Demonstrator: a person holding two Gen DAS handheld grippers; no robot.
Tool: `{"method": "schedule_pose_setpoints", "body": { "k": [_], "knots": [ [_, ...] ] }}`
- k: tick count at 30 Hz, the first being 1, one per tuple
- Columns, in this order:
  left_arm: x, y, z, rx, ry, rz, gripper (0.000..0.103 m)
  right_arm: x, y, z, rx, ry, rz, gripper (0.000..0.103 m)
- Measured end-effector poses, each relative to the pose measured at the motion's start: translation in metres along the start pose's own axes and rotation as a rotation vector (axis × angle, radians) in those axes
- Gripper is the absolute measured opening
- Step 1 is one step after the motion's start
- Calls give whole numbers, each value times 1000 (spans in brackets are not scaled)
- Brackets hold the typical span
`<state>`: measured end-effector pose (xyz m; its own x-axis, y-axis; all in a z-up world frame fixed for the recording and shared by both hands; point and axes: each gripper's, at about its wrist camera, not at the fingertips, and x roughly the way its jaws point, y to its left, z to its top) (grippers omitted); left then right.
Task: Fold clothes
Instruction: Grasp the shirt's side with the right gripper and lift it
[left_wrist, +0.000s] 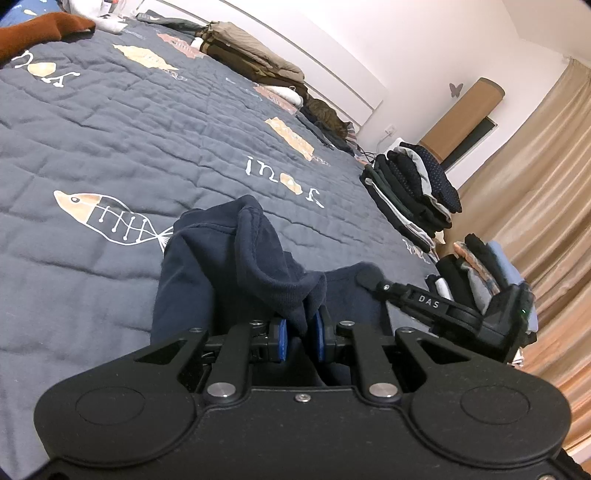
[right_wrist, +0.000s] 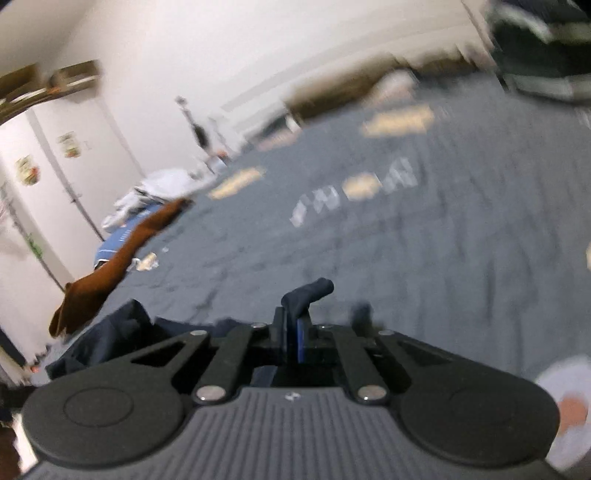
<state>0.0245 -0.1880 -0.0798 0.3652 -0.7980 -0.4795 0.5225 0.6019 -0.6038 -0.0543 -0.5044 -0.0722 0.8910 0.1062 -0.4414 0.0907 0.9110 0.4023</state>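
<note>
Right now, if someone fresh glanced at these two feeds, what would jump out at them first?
The navy garment bunched in the foreground on the grey quilt with fish prints, a fold of it pinched in the left gripper. The right gripper is shut on another bit of navy cloth. Next, the stacks of folded dark clothes at the quilt's far right edge, and a rust-brown garment at the upper left.

One navy garment (left_wrist: 229, 266); two folded stacks (left_wrist: 413, 192), two tools (left_wrist: 299, 338)

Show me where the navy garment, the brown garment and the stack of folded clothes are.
navy garment (left_wrist: 229, 258): left wrist view, on its raised fold.
brown garment (left_wrist: 40, 31): left wrist view, on its middle.
stack of folded clothes (left_wrist: 413, 188): left wrist view, on its dark side.
</note>
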Motion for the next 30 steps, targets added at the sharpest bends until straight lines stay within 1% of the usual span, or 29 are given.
{"method": "schedule_pose_setpoints", "body": {
  "k": [2,3,4,5,6,8,9,10,12,14,17,22,25,28,29,30],
  "knots": [
    [0,0,0,1,1,-1,15,3,5,-2,-71,1,-22,5],
    [0,0,0,3,2,0,15,6,3,-4,-75,16,-29,5],
    [1,0,0,3,3,1,15,9,1,-4,-68,35,-39,5],
    [1,0,0,4,4,2,15,11,-4,-3,-45,59,-52,10],
    [1,0,0,4,5,3,15,13,-8,-2,-22,83,-66,11],
    [2,0,0,5,6,4,15,8,-16,3,33,113,-73,13],
    [2,0,0,6,7,4,15,3,-19,6,62,123,-74,19],
    [3,0,0,7,8,4,15,-1,-23,9,91,134,-74,23],
    [4,0,0,8,8,5,15,-17,-26,13,131,130,-74,40],
    [4,-1,1,10,8,5,15,-34,-28,14,162,144,-61,44],
    [3,-1,0,8,7,5,15,-54,-26,8,165,193,-30,44],
    [4,-2,0,8,4,6,15,-71,-13,-12,84,263,-12,45],
    [4,-2,0,8,4,7,15,-73,-10,-28,64,312,-13,45],
    [5,-2,0,7,4,10,15,-72,-10,-39,74,338,-6,44],
    [5,-3,0,7,4,10,15,-72,-11,-41,76,343,-9,40],
    [5,-3,0,7,4,9,15,-73,-12,-44,84,346,-16,33]
  ]
}}
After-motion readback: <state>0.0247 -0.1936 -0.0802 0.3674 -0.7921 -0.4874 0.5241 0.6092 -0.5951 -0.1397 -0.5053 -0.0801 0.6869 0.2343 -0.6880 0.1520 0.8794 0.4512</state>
